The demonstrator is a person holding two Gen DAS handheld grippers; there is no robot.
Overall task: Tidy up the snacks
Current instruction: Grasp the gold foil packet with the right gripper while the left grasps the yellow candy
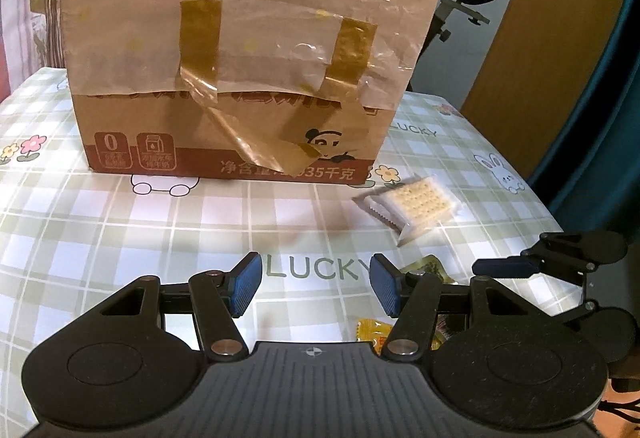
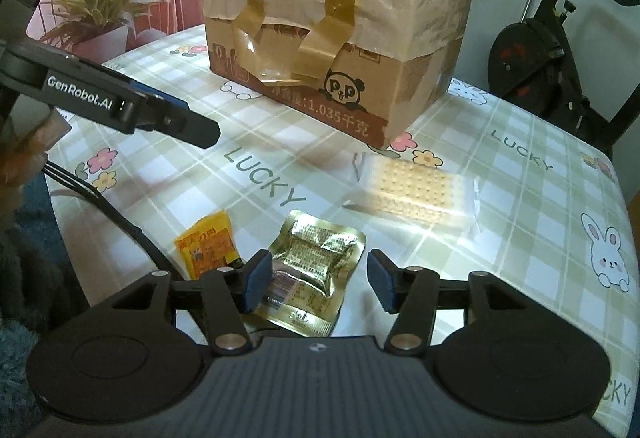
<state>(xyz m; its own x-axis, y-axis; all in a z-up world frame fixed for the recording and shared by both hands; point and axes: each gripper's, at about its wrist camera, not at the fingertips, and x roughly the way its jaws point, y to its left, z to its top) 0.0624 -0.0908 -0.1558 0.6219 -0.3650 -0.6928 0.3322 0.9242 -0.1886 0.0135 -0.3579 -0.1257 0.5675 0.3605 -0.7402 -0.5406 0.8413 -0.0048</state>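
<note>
Where cardboard box (image 2: pixel 336 38) blocks rear: cracker pkt (image 2: pixel 416 194), gold pouch (image 2: pixel 316 262).

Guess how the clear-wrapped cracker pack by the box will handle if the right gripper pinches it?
The cracker pack probably feels stiff through the middle, since a flat slab of crackers fills it. Its clear film glints, so the pads may slip; the loose sealed ends look floppy. Likely light and breakable: a hard squeeze could crack it. It lies flat on the tablecloth, so rolling seems unlikely.

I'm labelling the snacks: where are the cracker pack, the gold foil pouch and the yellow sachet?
cracker pack (image 2: pixel 420 194), right wrist view, middle of crackers
gold foil pouch (image 2: pixel 316 262), right wrist view, printed centre
yellow sachet (image 2: pixel 210 244), right wrist view, front face
</note>
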